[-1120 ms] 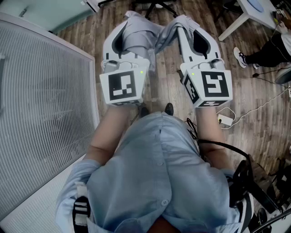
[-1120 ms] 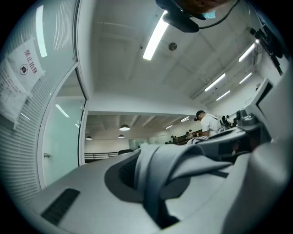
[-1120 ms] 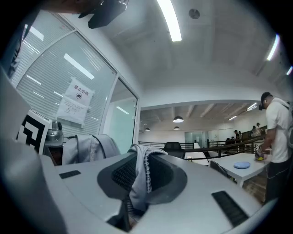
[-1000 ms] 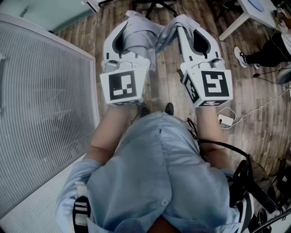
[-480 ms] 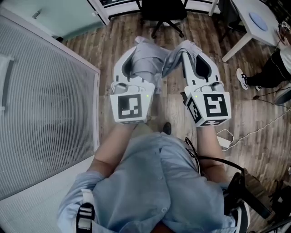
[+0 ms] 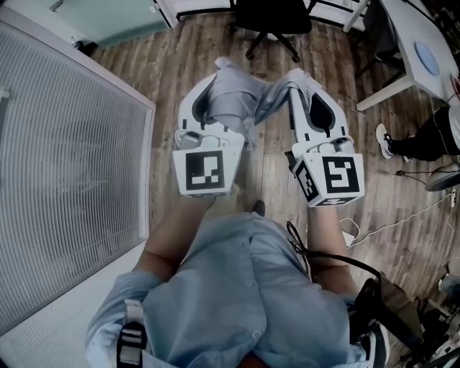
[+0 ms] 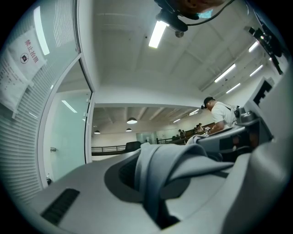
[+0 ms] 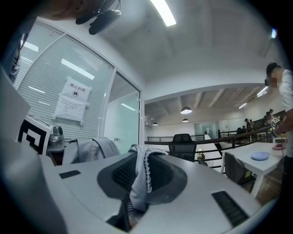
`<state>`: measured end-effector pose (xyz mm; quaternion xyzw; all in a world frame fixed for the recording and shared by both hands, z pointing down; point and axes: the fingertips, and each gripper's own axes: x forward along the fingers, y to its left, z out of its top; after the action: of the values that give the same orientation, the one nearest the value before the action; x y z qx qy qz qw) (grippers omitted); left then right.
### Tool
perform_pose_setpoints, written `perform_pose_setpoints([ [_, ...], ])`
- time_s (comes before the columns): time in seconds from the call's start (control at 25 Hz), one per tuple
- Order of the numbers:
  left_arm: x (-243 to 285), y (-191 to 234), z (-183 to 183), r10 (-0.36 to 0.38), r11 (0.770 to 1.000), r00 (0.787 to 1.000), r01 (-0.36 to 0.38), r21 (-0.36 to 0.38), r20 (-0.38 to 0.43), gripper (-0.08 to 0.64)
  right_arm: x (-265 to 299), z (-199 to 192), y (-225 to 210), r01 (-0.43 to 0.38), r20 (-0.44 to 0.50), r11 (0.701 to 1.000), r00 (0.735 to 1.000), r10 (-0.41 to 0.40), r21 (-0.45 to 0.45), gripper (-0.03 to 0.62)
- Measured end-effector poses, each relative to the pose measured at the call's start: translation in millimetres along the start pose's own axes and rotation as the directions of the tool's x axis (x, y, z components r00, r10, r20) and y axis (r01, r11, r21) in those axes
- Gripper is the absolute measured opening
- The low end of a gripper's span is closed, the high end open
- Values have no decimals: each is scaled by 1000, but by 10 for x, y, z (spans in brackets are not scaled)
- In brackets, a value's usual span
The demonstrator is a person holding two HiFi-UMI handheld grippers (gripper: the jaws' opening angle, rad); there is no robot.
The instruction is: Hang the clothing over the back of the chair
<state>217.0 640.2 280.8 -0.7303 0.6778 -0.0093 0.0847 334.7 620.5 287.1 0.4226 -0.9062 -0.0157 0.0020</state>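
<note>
Wood floor point(image 6: 180, 65) office, black chair point(image 6: 269, 18) well ahead; the grey clothing point(image 6: 241, 100) hangs between left gripper point(image 6: 221, 70) and right gripper point(image 6: 295, 75), each clamped tight on a bunched edge. Small bites of fabric, so snagging the chair back could yank one loose

Soft grey cloth garment point(image 6: 237, 100), matt white plastic tongs point(image 6: 203, 118), wood-plank floor point(image 6: 180, 57).

Open floor point(image 6: 345, 65) ahead up to the chair point(image 6: 269, 18); slatted panel point(image 6: 65, 158) crowds left.
</note>
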Motion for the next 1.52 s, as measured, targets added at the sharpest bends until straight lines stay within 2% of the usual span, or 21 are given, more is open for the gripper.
perform_pose_setpoints([
  [0.2,437,572,-146,15,1000,1000,-15,-1,6,28,752,-15,123,-22,0,1000,1000,22,-14,52],
  [0.48,1113,1267,-125,26,999,999,-28,27,43,27,1732,158,82,-32,24,999,999,33,-38,52],
  [0.72,1721,1838,-49,28,1000,998,-28,10,52,27,2528,364,66,-33,22,998,999,35,-51,52],
  [1.0,2042,1955,-493,26,1000,999,-25,-15,26,28,2890,40,-70,-22,3,998,1000,22,-67,52],
  [1.24,3068,2046,-635,16,1000,999,-17,-6,-38,28,3703,5,-719,-31,-43,999,999,29,-39,52],
  [1.44,3380,2002,-906,27,999,999,-26,20,-19,28,3962,-281,-954,-44,-23,998,999,43,-41,54],
  [1.52,3677,2043,-905,30,999,999,-30,27,-19,28,4218,-264,-1123,-50,-20,998,999,50,-35,52],
])
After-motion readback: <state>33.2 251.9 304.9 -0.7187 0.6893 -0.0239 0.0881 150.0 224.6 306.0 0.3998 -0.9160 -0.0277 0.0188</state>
